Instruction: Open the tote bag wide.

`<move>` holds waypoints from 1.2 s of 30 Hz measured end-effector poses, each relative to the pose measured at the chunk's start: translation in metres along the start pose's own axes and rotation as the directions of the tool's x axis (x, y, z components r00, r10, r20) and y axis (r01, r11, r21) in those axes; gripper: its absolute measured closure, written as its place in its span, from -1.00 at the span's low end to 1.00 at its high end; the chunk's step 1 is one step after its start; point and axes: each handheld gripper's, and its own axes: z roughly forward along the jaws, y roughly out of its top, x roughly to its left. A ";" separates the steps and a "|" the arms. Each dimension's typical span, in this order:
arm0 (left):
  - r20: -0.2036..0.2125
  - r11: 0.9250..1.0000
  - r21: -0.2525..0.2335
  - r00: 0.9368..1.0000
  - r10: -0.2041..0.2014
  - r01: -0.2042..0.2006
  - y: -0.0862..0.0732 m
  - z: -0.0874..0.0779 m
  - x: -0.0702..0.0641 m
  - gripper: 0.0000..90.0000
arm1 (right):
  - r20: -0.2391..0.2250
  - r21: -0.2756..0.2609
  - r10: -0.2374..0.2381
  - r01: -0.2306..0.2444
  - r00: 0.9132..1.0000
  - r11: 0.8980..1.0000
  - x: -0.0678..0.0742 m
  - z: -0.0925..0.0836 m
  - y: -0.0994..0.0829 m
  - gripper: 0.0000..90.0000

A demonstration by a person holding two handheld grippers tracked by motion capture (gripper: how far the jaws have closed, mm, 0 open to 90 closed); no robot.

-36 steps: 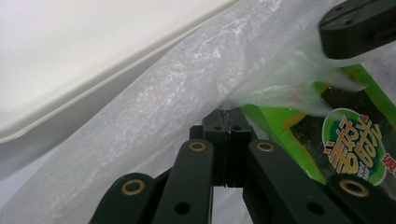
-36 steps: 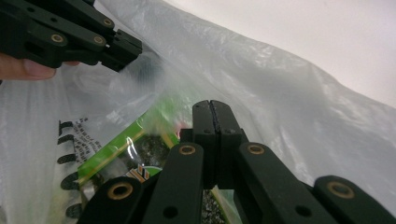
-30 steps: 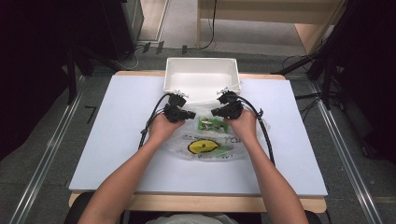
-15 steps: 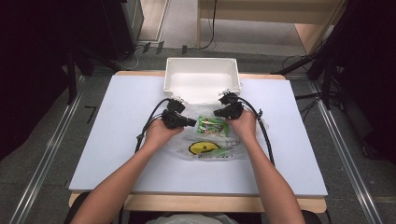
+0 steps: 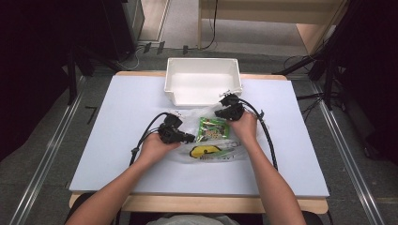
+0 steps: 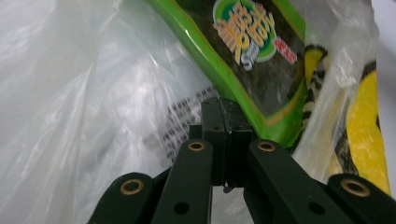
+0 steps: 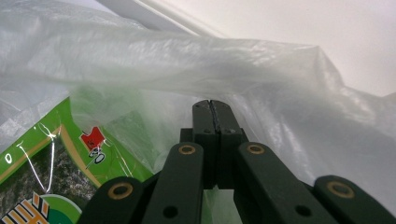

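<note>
1. The thin, crinkled clear plastic bag with a yellow print lies on the pale blue table top at the centre of the high view, just below the white rectangular plastic tub at the upper middle of the frame.
2. The flat green seaweed snack packet lies inside the bag's upper part, between the two hands. Its long axis runs roughly up and down the frame, tilted a little, with its top end towards the tub.
3. The left gripper, at centre left, has its jaws pressed together. In the left gripper view they are closed just at the packet's green lower edge, seemingly pinching the bag film there; whether the packet's edge is caught too cannot be told.
4. The right gripper, at centre right just below the tub's near right corner, also has its jaws pressed together. In the right gripper view they close on a fold of the bag film, with the packet lying to the lower left, apart from the jaws.
5. The deciding relation: the packet sits between the two pinch points, touching or almost touching the left jaws. The left gripper is judged the nearer one to work the packet, while the right holds the bag's upper rim.
</note>
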 end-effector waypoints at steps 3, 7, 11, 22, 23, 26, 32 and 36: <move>0.007 1.000 0.013 1.000 0.009 -0.009 -0.006 -0.002 -0.003 1.00 | 0.001 -0.003 0.000 0.000 1.000 1.000 0.000 0.000 0.000 1.00; 0.032 0.999 0.029 0.999 0.014 -0.015 -0.018 -0.002 -0.010 1.00 | 0.000 -0.008 0.003 -0.003 1.000 1.000 0.000 0.000 -0.001 1.00; 0.045 0.999 0.036 0.999 0.026 -0.028 -0.023 -0.004 -0.013 1.00 | 0.000 -0.009 0.007 -0.007 1.000 1.000 0.000 0.000 -0.001 1.00; 0.081 0.994 0.073 0.994 0.070 -0.076 -0.045 -0.014 -0.031 1.00 | 0.007 -0.008 0.002 -0.002 1.000 1.000 -0.001 0.001 0.000 1.00; 0.089 0.995 0.072 0.994 0.065 -0.072 -0.047 -0.014 -0.032 1.00 | 0.007 -0.008 0.002 -0.002 1.000 1.000 -0.001 0.001 0.000 1.00; 0.093 0.995 0.072 0.993 0.066 -0.073 -0.052 -0.017 -0.034 1.00 | 0.013 -0.011 0.010 -0.010 1.000 1.000 -0.001 0.001 0.000 1.00; 0.103 0.993 0.080 0.992 0.076 -0.085 -0.064 -0.023 -0.039 1.00 | 0.035 -0.022 0.006 -0.005 0.999 1.000 -0.004 0.002 0.001 1.00; 0.085 0.990 0.088 0.991 0.104 -0.112 -0.069 -0.026 -0.046 1.00 | 0.052 -0.024 0.007 -0.006 0.999 1.000 -0.005 0.002 0.003 1.00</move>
